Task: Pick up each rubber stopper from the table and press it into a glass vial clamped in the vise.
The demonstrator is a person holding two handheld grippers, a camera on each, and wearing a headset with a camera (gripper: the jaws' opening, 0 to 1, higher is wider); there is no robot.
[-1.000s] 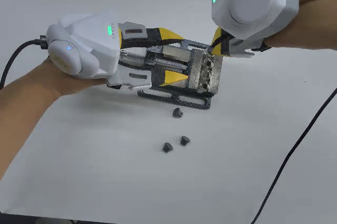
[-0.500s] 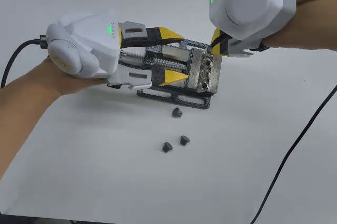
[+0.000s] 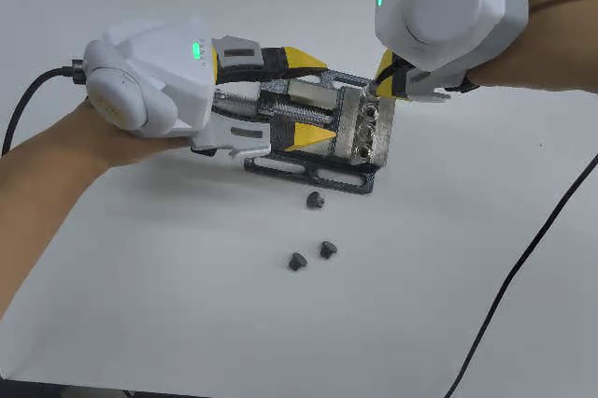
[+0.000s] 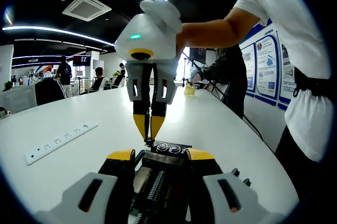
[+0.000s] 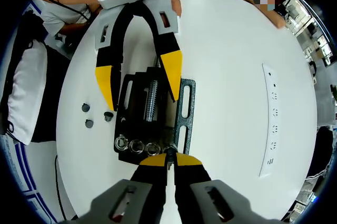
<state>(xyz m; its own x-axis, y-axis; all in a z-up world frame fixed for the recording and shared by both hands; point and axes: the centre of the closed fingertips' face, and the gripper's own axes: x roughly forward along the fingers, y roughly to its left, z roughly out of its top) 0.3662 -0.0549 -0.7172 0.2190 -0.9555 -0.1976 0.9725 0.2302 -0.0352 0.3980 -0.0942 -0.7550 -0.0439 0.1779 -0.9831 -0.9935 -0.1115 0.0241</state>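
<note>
A small black vise (image 3: 322, 141) lies on the white table with a row of glass vials (image 3: 367, 133) clamped in its metal jaws; the vials (image 5: 137, 146) look open-mouthed. My left gripper (image 3: 308, 99) straddles the vise body (image 4: 160, 169), its yellow-tipped jaws pressed on either side. My right gripper (image 3: 381, 82) comes down from the far side, shut on a dark rubber stopper (image 5: 169, 153) at the end vial of the row. The right gripper (image 4: 149, 139) touches the vial tops. Three loose stoppers (image 3: 316, 200) (image 3: 328, 249) (image 3: 297, 262) lie in front of the vise.
A black cable (image 3: 523, 267) crosses the table at the right, another (image 3: 23, 108) trails from the left gripper. A white power strip (image 5: 273, 124) lies farther out. People sit at the table's far end (image 4: 97, 79).
</note>
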